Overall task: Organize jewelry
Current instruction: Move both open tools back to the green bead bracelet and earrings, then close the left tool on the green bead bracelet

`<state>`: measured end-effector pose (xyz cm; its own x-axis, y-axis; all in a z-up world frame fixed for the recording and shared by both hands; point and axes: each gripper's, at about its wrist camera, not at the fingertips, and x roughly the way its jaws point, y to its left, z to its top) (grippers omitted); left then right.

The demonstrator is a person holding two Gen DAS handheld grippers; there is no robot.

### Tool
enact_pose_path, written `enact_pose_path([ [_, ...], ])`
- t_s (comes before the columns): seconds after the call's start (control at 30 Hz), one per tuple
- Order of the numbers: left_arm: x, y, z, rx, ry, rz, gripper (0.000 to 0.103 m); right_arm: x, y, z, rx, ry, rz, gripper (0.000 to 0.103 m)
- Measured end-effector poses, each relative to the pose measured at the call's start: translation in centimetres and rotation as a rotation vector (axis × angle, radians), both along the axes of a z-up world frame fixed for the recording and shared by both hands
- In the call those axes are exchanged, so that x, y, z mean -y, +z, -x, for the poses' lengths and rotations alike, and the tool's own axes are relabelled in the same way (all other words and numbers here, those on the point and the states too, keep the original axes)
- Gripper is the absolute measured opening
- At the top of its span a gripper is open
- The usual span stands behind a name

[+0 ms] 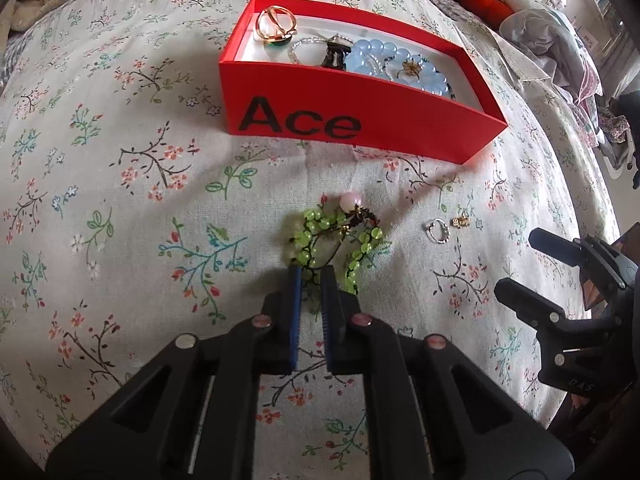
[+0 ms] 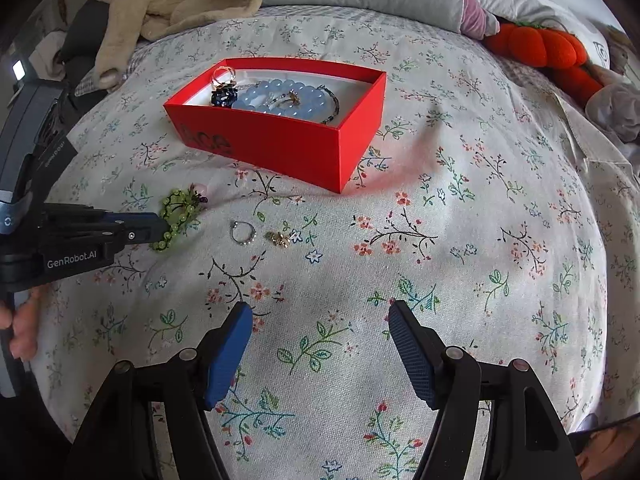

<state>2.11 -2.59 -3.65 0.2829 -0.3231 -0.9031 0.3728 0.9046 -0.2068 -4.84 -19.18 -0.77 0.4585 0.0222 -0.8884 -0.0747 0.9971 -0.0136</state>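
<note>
One red box [image 2: 280, 148], one green bracelet [image 1: 340, 240], one silver ring [image 2: 242, 233].

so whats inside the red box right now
Inside the red box: a gold ring, a pale blue bead bracelet, a dark charm and clear beads. Anything beneath the bracelet is hidden.

Floral-sheeted bed [image 2: 460, 240]. Bearing a red box [image 2: 280, 148], green bead bracelet [image 2: 180, 212], silver ring [image 2: 242, 233], gold earring [image 2: 279, 239].

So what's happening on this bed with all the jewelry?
A person is tidying jewelry into a red cardboard box. The left gripper has closed on a green beaded bracelet lying on the floral bedsheet. The right gripper hovers open, with a small silver ring and gold earring waiting.
</note>
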Motion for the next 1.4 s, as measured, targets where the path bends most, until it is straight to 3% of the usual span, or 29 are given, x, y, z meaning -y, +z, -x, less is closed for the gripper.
enact_pose_path([
  [0.07, 0.1, 0.1, 0.1, 0.001, -0.003, -0.003, 0.005, 0.2, -0.2, -0.3, -0.004, -0.013, 0.002, 0.071],
  [0.23, -0.7, 1.1, 0.0, 0.014, 0.010, 0.026, 0.004, 0.1, 0.0, -0.4, 0.003, -0.018, 0.013, 0.071],
  [0.53, -3.4, 4.8, 0.0, 0.048, 0.038, 0.183, 0.004, -0.3, 1.4, -0.1, 0.039, -0.037, 0.009, 0.072],
  [0.57, -3.5, 5.3, 0.1, 0.056, 0.033, 0.202, 0.000, -0.4, 1.5, -0.1, 0.042, -0.040, 0.007, 0.072],
  [0.7, -3.2, 6.9, 0.3, 0.068, -0.009, 0.286, 0.000, -0.9, 2.1, 0.1, 0.058, -0.040, 0.000, 0.072],
  [0.8, -2.8, 8.1, 0.6, 0.105, -0.030, 0.302, 0.000, -1.4, 2.3, 0.2, 0.064, -0.035, -0.003, 0.072],
  [0.97, -3.1, 7.2, 0.5, 0.084, -0.018, 0.242, 0.004, -2.0, 1.7, 0.5, 0.049, -0.034, 0.000, 0.072],
  [1.0, -3.2, 6.5, 0.4, 0.068, -0.009, 0.211, 0.009, -2.1, 1.4, 0.6, 0.043, -0.033, 0.002, 0.072],
  [1.07, -3.4, 5.1, 0.1, 0.037, 0.012, 0.165, 0.034, -2.3, 1.0, 0.8, 0.030, -0.026, 0.007, 0.071],
  [1.1, -3.4, 4.3, -0.1, 0.020, 0.019, 0.143, 0.036, -2.4, 0.8, 0.9, 0.028, -0.025, 0.011, 0.071],
  [1.27, -3.2, 1.2, -1.1, -0.061, 0.051, 0.076, 0.037, -1.9, 0.6, 1.0, 0.023, -0.023, -0.016, 0.071],
  [1.4, -2.7, 0.1, -1.6, -0.053, 0.075, 0.042, 0.035, -1.3, 0.6, 0.8, 0.024, -0.036, -0.057, 0.072],
])
